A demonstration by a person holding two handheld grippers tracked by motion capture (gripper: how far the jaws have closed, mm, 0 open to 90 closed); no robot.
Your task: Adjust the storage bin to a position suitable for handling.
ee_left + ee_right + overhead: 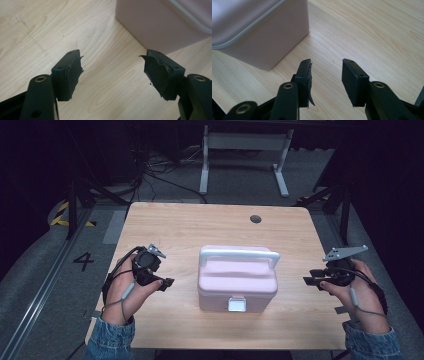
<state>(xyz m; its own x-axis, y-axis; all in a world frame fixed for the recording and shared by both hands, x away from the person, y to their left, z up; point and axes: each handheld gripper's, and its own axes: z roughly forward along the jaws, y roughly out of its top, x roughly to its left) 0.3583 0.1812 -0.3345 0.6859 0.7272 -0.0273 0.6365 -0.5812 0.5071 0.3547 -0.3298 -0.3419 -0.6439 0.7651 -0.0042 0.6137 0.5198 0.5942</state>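
A pink lidded box with a white carry handle and a white front latch stands in the middle of the wooden table. My left gripper hovers to its left, jaws open and empty, pointing toward the box. In the left gripper view, the box's corner lies ahead at upper right of the left gripper. My right gripper is on the box's right side, open with nothing between its jaws. The right gripper view shows the right gripper above bare wood, the box at upper left.
A round cable hole sits near the table's far edge. Beyond the table stands a white desk frame on the grey floor, with cables and dark stands around. Bare wood surrounds the box on all sides.
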